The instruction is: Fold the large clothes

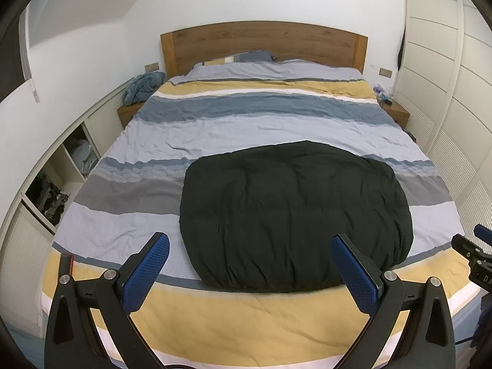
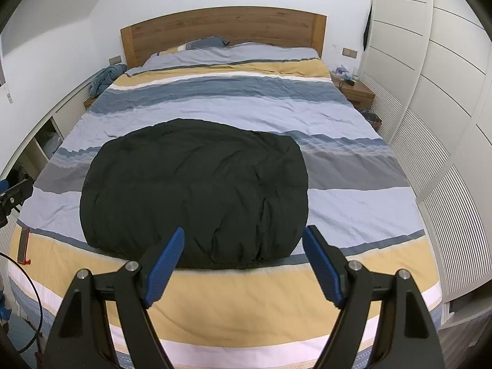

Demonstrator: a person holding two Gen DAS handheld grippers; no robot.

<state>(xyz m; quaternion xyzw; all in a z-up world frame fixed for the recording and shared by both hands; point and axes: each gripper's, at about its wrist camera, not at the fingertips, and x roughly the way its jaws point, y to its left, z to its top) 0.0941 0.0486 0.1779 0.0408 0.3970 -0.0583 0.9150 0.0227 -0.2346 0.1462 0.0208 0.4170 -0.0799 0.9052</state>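
A large black garment (image 1: 295,215) lies folded into a rounded, wrinkled bundle on the striped bed cover (image 1: 215,129), near the foot of the bed. In the right wrist view the same black garment (image 2: 196,193) sits left of centre on the bed cover (image 2: 353,209). My left gripper (image 1: 250,241) hovers open over the foot of the bed, its blue pads wide apart and nothing between them. My right gripper (image 2: 244,235) is open too, above the garment's near edge and apart from it. The right gripper (image 1: 475,246) shows at the left wrist view's right edge.
A wooden headboard (image 1: 264,46) and pillows stand at the far end. A blue blanket (image 1: 143,87) lies on the left nightstand, small items on the right nightstand (image 2: 358,90). White wardrobes (image 2: 430,92) line the right side, open shelves (image 1: 61,178) the left. A red-edged phone (image 2: 24,244) rests on the bed's left corner.
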